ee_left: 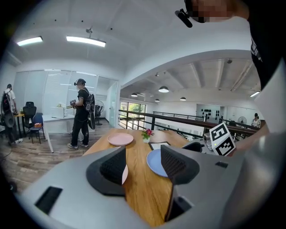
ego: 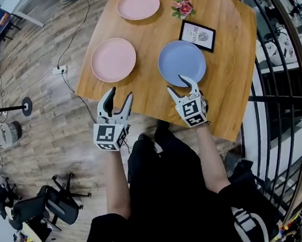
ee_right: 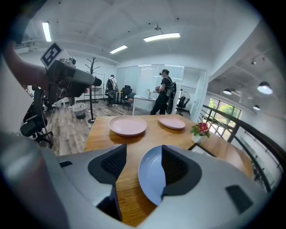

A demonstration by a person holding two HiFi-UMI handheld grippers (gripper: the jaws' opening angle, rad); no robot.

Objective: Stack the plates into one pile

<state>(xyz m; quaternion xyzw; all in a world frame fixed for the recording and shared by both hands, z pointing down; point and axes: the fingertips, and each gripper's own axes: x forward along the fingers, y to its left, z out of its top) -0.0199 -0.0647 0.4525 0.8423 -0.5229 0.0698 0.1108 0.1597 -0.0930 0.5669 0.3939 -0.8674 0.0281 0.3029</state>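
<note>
Three plates lie apart on a wooden table [ego: 154, 96]. A blue plate [ego: 181, 62] is on the right, a pink plate [ego: 113, 59] on the left, and a second pink plate [ego: 137, 4] at the far side. My right gripper [ego: 183, 85] is open at the blue plate's near rim; in the right gripper view the blue plate [ee_right: 149, 179] lies between the jaws and under the right one. My left gripper [ego: 120, 96] is open above the table's near edge, below the near pink plate [ee_left: 124, 174], holding nothing.
A framed card [ego: 197, 35] and a small flower pot [ego: 183, 7] stand beyond the blue plate. A black railing [ego: 274, 79] runs along the table's right side. A person [ee_left: 82, 114] stands far off; office chairs [ego: 47, 205] are on the floor at lower left.
</note>
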